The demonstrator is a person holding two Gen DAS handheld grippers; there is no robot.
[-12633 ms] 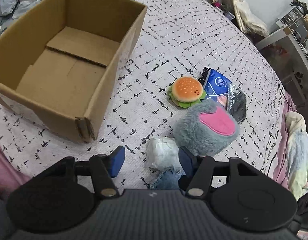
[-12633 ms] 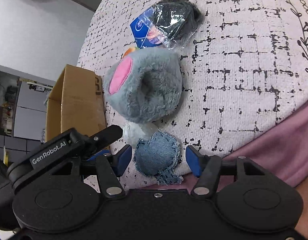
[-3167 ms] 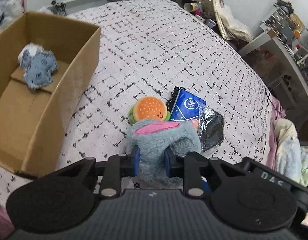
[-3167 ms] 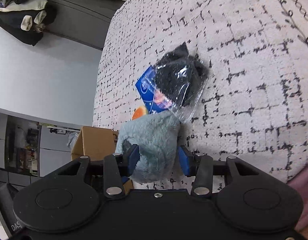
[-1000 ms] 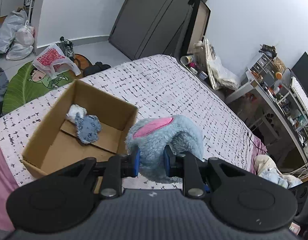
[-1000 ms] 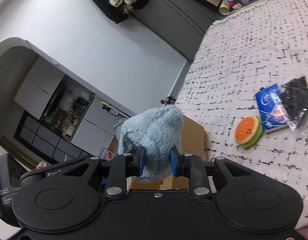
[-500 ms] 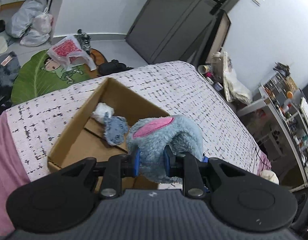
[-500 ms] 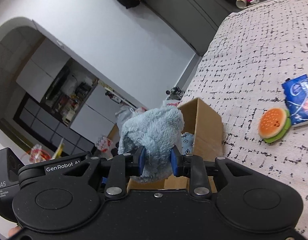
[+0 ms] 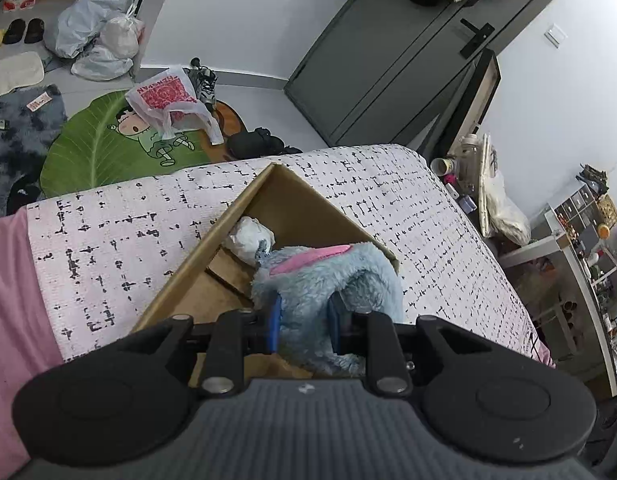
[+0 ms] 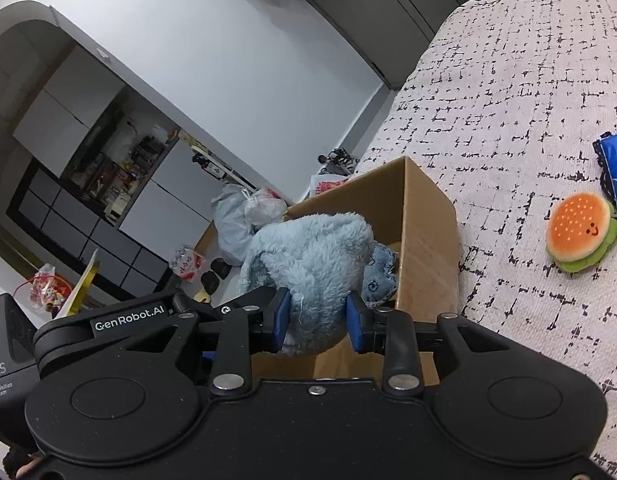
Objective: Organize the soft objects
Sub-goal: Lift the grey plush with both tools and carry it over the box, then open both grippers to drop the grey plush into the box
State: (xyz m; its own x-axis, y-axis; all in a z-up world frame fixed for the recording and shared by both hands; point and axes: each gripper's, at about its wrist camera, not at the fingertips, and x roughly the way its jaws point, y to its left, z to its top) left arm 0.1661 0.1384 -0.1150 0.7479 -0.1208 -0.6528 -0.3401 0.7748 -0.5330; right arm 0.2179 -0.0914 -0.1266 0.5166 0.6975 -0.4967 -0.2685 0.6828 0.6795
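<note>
Left wrist view: both tools, left tool (image 9: pixel 304 322) and right tool (image 10: pixel 318 317), are clamping the plush (image 9: pixel 328 280) over the box (image 9: pixel 304 204), probably for dropping it in.

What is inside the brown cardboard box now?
Inside the brown cardboard box lie a white crumpled bundle and a blue denim patch. The fluffy grey-blue plush, held by both grippers, covers the rest of the floor.

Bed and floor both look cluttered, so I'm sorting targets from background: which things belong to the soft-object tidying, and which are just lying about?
Job:
blue plush, gripped by left gripper and right gripper
cardboard box
denim piece
burger plush

Lying about:
leaf rug
plastic bags
shoes
</note>
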